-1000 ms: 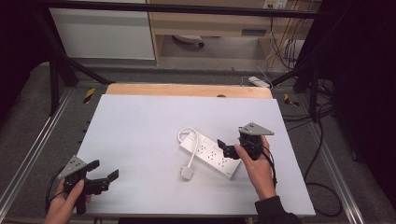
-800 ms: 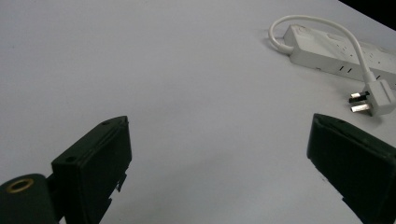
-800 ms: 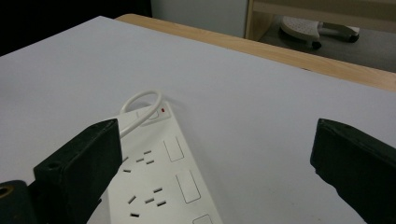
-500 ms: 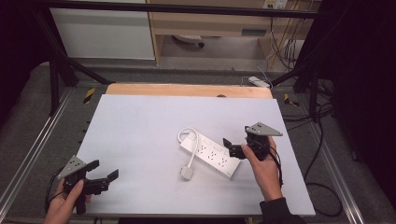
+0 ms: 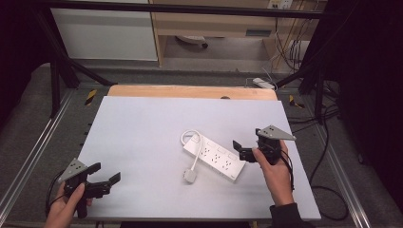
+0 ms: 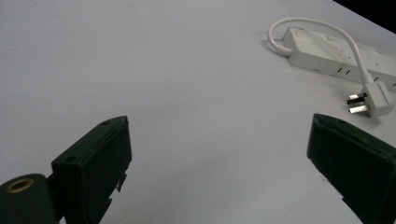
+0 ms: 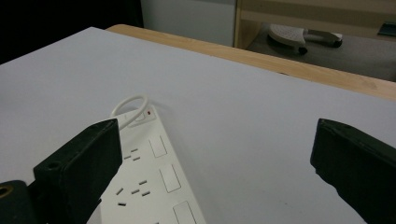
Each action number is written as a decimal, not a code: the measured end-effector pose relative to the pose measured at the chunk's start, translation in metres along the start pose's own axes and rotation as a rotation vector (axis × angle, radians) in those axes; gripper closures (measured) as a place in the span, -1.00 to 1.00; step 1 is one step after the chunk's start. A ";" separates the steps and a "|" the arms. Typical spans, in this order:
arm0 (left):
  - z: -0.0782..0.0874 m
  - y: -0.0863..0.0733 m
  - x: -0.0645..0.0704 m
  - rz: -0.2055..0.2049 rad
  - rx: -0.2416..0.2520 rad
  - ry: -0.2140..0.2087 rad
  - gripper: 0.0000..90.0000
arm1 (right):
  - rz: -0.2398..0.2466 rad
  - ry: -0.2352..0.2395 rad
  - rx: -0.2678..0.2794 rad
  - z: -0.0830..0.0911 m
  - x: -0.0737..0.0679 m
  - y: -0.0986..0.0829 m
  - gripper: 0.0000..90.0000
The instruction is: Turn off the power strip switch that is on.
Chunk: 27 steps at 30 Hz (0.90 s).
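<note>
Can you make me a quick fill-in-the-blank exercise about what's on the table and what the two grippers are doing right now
1. The power strip on the table is coloured ____.
2. The plug at the end of the strip's cable lies loose on the table, not pushed into any ____.
3. The gripper closest to the power strip is the ____ gripper.
4. The left gripper, far from the strip, has its jaws ____, with nothing between them.

Missing words: white; socket; right; open

High cam overhead; tool cams low, share power strip.
</note>
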<state>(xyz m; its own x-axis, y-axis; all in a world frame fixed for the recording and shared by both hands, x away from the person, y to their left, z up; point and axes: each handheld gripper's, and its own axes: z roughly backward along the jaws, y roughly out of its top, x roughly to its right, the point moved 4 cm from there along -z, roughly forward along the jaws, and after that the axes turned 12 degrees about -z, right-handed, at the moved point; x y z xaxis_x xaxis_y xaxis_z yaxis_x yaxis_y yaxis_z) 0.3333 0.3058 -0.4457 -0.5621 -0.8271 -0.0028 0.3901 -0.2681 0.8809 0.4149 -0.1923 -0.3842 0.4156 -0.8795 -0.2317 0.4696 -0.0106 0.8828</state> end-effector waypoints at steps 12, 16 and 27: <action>0.001 0.001 -0.001 -0.001 0.006 0.002 -0.85 | 0.010 -0.020 0.013 0.018 0.009 -0.007 -0.94; 0.002 0.001 0.000 0.000 0.008 0.001 -0.85 | 0.004 -0.026 0.019 0.023 0.014 -0.011 -0.94; 0.002 0.001 0.000 -0.002 0.008 -0.001 -0.85 | -0.011 -0.056 0.007 0.035 0.033 -0.033 -0.93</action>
<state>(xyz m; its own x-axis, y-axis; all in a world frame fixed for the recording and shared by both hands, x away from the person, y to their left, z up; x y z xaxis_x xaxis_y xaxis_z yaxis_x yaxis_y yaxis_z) 0.3323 0.3066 -0.4439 -0.5636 -0.8261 -0.0040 0.3835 -0.2659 0.8844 0.3857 -0.2376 -0.4064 0.3660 -0.9048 -0.2179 0.4684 -0.0232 0.8832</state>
